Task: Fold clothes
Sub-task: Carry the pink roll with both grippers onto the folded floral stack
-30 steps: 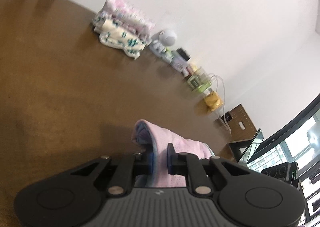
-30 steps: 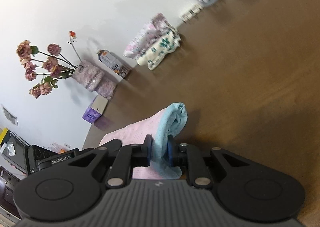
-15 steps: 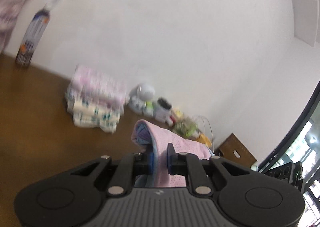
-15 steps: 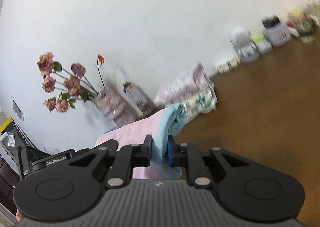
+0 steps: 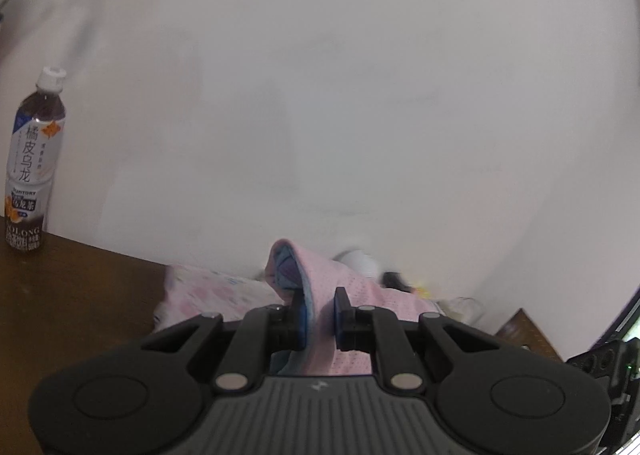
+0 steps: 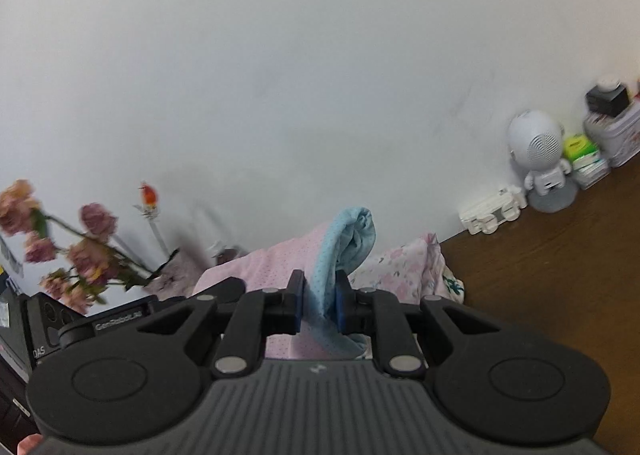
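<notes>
Both grippers clamp one pink-and-blue garment, held up facing a white wall.

In the left wrist view, a tea bottle (image 5: 30,171) stands at the table's (image 5: 76,287) far edge by the wall; the left gripper (image 5: 318,315) pinches a pink fold of the garment (image 5: 320,275), with a folded floral pile (image 5: 208,291) beyond. In the right wrist view, dried flowers (image 6: 68,251) stand at left, the right gripper (image 6: 319,303) grips the garment's blue edge (image 6: 344,239), and bare brown tabletop (image 6: 560,275) lies open at right, a white robot figure (image 6: 540,159) against the wall.
</notes>
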`<state>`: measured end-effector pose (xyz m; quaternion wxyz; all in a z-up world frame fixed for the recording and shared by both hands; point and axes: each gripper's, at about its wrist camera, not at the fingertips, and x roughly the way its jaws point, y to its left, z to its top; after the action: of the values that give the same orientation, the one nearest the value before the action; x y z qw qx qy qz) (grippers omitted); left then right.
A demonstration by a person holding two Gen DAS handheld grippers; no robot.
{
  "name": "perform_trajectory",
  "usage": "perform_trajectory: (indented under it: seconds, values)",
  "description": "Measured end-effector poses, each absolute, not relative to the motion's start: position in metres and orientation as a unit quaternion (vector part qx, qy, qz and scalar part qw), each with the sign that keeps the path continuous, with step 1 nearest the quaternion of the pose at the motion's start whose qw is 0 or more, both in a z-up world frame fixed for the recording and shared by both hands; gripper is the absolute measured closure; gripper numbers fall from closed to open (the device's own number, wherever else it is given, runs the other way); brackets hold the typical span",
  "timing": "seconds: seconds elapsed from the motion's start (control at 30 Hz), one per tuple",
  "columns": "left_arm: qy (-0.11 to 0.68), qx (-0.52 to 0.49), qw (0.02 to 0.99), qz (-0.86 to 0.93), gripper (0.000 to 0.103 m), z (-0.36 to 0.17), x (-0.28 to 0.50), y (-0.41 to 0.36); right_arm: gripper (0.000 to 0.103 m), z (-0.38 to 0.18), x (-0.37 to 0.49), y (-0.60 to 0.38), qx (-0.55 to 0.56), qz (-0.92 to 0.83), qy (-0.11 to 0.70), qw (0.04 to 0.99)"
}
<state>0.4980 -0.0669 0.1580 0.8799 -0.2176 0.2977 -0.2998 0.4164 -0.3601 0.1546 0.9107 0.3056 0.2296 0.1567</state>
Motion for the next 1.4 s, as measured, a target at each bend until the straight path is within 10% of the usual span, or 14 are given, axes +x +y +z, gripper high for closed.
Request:
perform_trajectory:
  seconds: [0.47, 1.0, 1.4]
  values:
    - [0.347, -0.23, 0.86, -0.295, 0.09, 0.099, 0.581, -0.068, 0.089, 0.076, 0.506, -0.36, 0.326, 0.119, 0.276, 0.896]
    - [0.34, -0.206, 0.883, -0.25, 0.039, 0.086, 0.582, -0.061, 0.049, 0.085, 0.511, -0.347, 0.229, 0.063, 0.294, 0.926]
    - [0.375, -0.263, 0.842, -0.284, 0.034, 0.07, 0.582, -0.055, 0.041, 0.08, 0.52, -0.366, 0.302, 0.117, 0.327, 0.888]
